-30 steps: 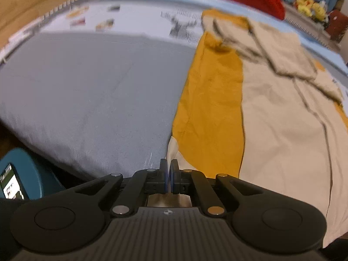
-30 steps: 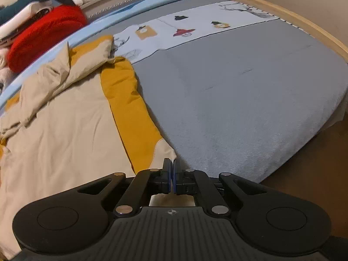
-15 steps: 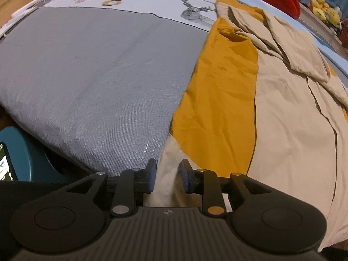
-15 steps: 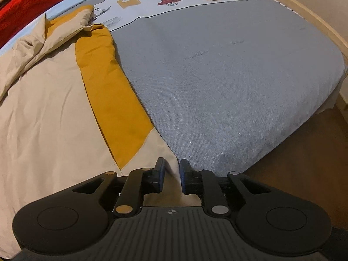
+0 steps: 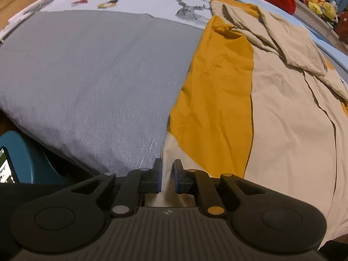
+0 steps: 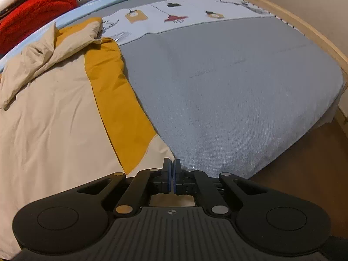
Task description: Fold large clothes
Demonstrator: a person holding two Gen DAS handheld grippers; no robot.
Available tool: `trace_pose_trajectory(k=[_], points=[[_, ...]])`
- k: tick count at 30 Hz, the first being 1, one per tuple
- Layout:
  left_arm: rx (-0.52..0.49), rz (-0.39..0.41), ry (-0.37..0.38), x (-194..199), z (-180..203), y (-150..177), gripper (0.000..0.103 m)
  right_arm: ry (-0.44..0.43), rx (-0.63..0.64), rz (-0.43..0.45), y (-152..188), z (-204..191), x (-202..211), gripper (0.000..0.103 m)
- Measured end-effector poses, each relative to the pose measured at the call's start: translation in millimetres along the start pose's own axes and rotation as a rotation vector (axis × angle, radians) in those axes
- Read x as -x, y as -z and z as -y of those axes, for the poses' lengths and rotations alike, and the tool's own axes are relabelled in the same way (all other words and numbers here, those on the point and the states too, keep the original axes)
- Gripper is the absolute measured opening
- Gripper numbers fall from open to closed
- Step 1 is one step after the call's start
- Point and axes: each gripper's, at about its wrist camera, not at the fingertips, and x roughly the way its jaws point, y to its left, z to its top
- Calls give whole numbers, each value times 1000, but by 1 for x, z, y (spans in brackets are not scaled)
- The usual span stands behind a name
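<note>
A large beige and mustard garment (image 5: 282, 113) lies spread flat on a grey bed (image 5: 91, 74), its sleeves folded in at the far end. It also shows in the right wrist view (image 6: 54, 126). My left gripper (image 5: 167, 174) is slightly open at the near left hem corner, with the beige cloth running between its fingers. My right gripper (image 6: 172, 174) is shut at the near right hem corner, at the edge of the beige cloth; the pinch itself is hidden by the fingers.
A red blanket (image 6: 37, 8) and plush toys (image 5: 319, 0) lie at the far end of the bed. A teal stool with a phone (image 5: 8, 169) stands beside the bed on the left. The wooden bed frame (image 6: 304, 26) and floor (image 6: 304, 169) lie to the right.
Both grippers were shut a second ago and opened half a second ago. Now the right one has shut again and the left one has narrowed but stays slightly open.
</note>
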Motion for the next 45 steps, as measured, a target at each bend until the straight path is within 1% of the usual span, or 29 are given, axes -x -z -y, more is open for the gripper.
trace_pose_trajectory(k=[1,2,5,6,7,8,9,11,14,18,20,22,25,28,31,34,36,37,39,40,41,43,45], points=[[-14,2,-6,0,3,1,14,9,-6,-15,1,0,-3,7],[-39,6,-15,0,6,2,15,11,-6,-39,2,0,-8,14],[-104,19,-43,0,14,5,15,27,42,-37,4,-9,-9,17],[-111,21,-47,1,15,5,15,32,57,-34,4,-12,-8,15],[-110,21,-43,1,15,5,11,34,65,-33,5,-13,-8,14],[-105,22,-39,2,14,5,8,33,68,-31,5,-14,-8,11],[-101,27,-37,3,14,4,5,31,70,-28,4,-13,-7,4],[-108,45,-34,9,16,3,2,25,65,-15,2,-12,-4,2],[-130,101,-12,28,21,0,1,4,40,22,-1,-10,7,1],[-167,177,75,65,26,-6,1,-77,-16,89,-7,-5,37,0],[-188,211,123,85,26,-9,1,-122,-14,128,-12,-6,54,0],[-179,230,182,105,24,-12,1,-172,-3,163,-17,-7,74,0],[-150,234,263,135,13,-20,0,-253,8,202,-22,-4,106,0],[-161,237,331,168,3,-28,0,-313,-9,216,-25,10,137,0],[-186,211,390,202,-15,-33,0,-382,-40,229,-25,35,168,0],[-179,179,445,240,-40,-35,0,-459,-69,236,-21,62,203,0],[-169,172,476,262,-54,-36,0,-491,-76,248,-17,79,226,0],[-164,165,479,267,-59,-38,0,-502,-80,258,-15,86,235,0],[-122,133,476,264,-69,-46,1,-512,-101,271,-15,96,245,0],[-84,115,481,255,-72,-54,1,-515,-120,272,-19,99,244,0],[-67,106,482,242,-73,-62,1,-520,-141,268,-23,99,238,0],[-24,77,458,201,-70,-85,1,-516,-156,260,-38,91,217,0],[20,60,448,158,-66,-111,1,-497,-157,243,-58,72,185,0]])
